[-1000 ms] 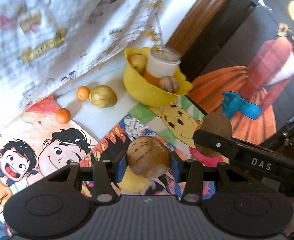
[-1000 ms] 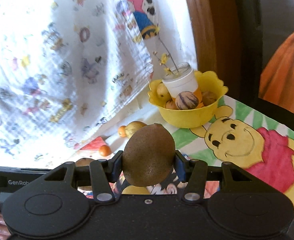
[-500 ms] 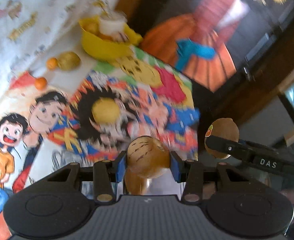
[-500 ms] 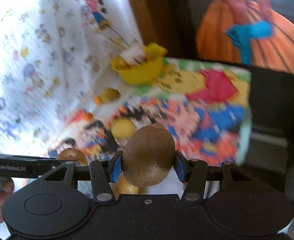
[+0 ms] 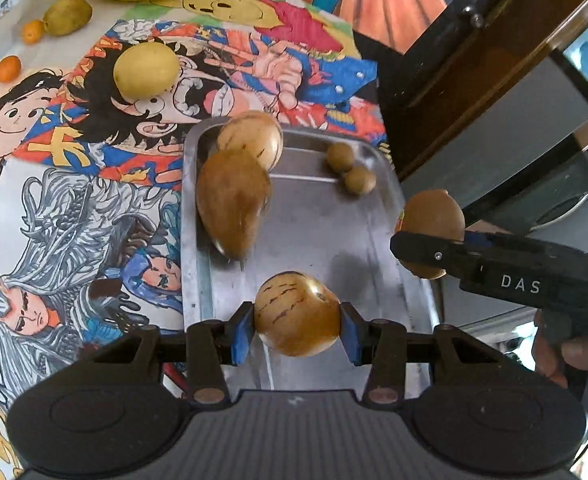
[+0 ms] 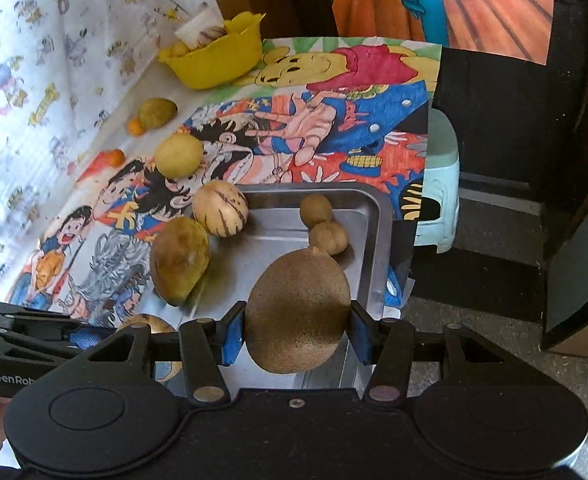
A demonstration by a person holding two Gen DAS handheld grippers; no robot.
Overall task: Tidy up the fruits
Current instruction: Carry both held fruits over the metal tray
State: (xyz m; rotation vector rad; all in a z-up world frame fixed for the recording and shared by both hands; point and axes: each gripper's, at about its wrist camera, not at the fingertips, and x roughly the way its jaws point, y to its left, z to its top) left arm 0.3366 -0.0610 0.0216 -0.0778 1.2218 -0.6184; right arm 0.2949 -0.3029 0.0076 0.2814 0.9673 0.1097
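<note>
**Open middle of the tray, crowded far end**

The shallow metal tray point(image 5: 318, 236) has bare floor through its middle and near end. A large brown oval fruit point(image 5: 233, 204) and a pale striped round fruit point(image 5: 253, 142) block its far-left corner. Two small tan round fruits point(image 5: 350, 168) sit touching each other near the far-right corner.

White letters "DAS" stand on the black side of the right gripper point(image 5: 430, 236), seen from the left wrist. From the right wrist, "GenRob" reads in pale letters on the left gripper point(image 6: 149, 324), cut off by the housing in front. The cloth's printed words are too blurred to read.
</note>
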